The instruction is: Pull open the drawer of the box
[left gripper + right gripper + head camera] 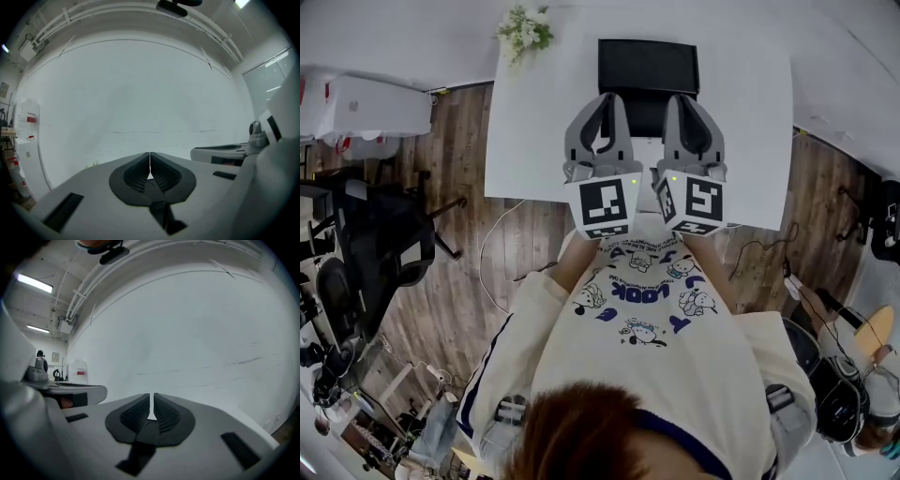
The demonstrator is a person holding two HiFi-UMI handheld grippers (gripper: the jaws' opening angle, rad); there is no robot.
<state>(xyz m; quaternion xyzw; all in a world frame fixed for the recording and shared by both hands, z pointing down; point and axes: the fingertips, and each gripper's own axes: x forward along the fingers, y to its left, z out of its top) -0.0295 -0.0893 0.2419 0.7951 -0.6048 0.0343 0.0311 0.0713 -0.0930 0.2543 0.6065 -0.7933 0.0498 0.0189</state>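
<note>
A black box (648, 66) stands at the far side of the white table (534, 141); I cannot make out its drawer from above. My left gripper (609, 97) and right gripper (678, 97) are held side by side over the table's near half, just short of the box and partly covering its front. Both are shut with nothing between the jaws. In the left gripper view my left gripper (150, 161) faces a bare white wall. My right gripper (152, 404) sees the same wall in its own view. The box shows in neither gripper view.
A small bunch of white flowers (525, 30) stands at the table's far left corner. A dark office chair (375, 244) and a white cabinet (366, 105) are on the wooden floor to the left. Cables and bags lie on the floor at the right.
</note>
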